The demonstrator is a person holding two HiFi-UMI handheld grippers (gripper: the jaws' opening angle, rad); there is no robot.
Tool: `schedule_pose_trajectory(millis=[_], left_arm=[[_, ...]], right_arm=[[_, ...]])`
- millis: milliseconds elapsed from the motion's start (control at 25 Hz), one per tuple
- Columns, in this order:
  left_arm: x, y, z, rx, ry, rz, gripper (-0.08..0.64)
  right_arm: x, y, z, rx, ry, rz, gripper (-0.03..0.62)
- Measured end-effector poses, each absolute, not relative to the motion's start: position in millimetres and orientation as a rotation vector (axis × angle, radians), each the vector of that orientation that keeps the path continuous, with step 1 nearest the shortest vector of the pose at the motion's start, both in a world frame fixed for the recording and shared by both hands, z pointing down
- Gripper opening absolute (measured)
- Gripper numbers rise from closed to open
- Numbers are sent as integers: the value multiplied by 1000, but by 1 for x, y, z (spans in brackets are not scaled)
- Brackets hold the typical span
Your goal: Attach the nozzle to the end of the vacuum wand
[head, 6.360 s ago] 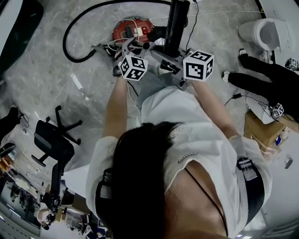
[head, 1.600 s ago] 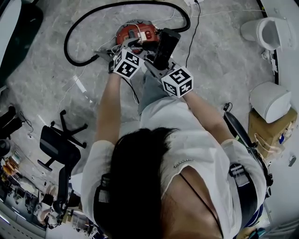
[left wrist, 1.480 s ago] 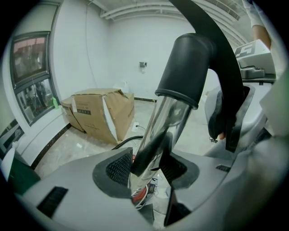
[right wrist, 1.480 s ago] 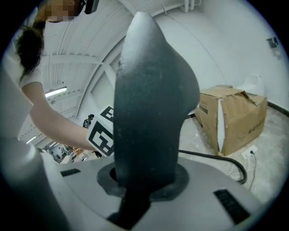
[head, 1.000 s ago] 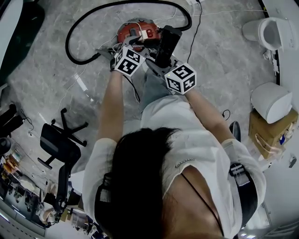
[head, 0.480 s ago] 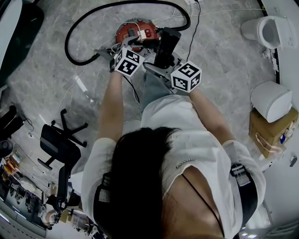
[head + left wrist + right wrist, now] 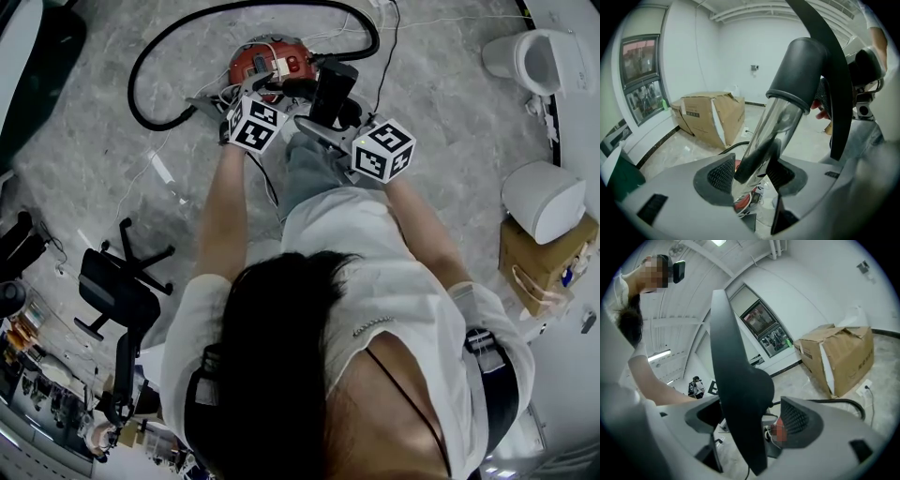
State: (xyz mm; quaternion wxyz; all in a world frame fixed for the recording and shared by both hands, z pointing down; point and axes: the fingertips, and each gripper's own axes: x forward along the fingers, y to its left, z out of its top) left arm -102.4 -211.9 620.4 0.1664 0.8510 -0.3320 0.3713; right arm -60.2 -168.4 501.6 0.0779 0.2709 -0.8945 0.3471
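Observation:
My left gripper (image 7: 752, 176) is shut on the shiny metal vacuum wand (image 7: 771, 126), which rises between its pads to the nozzle's dark collar (image 7: 799, 70). The black flat nozzle (image 7: 328, 89) sits on the wand's end, above the red vacuum body (image 7: 272, 58). In the right gripper view the nozzle's broad black head (image 7: 740, 380) stands between the jaws of my right gripper (image 7: 752, 418). Those jaws have just been opening; the right pad (image 7: 799, 420) is clear of the nozzle. In the head view the left gripper (image 7: 277, 94) and right gripper (image 7: 319, 124) flank the nozzle.
The black hose (image 7: 150, 56) loops on the marble floor round the vacuum body. An office chair (image 7: 117, 281) stands at the left. White round units (image 7: 544, 202) and a cardboard box (image 7: 539, 262) are at the right. A torn cardboard box (image 7: 712, 117) lies near the wall.
The right gripper has let go of the nozzle, its jaws spreading wide, and has drawn back to the right and slightly up. The left gripper has stayed on the wand.

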Motion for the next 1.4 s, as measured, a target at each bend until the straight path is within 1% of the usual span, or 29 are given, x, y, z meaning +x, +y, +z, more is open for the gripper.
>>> schedule_pose_trajectory(millis=[400, 600, 880, 1080, 1400], left_arm=[[-100, -207, 622, 2383, -1062, 1059, 193], [-100, -203, 621, 2336, -1100, 995, 215], [-100, -202, 623, 2291, -1180, 1008, 215], [-104, -196, 621, 2237, -1237, 954, 229], [-119, -176, 612, 2126, -1376, 880, 229]], right_arm=[[-49, -159, 500, 802, -2671, 1058, 367], [-48, -157, 498, 787, -2669, 1053, 373], [-44, -157, 501, 804, -2664, 1097, 373], [-33, -154, 496, 802, -2676, 1085, 376], [-28, -149, 487, 773, -2711, 1083, 376]])
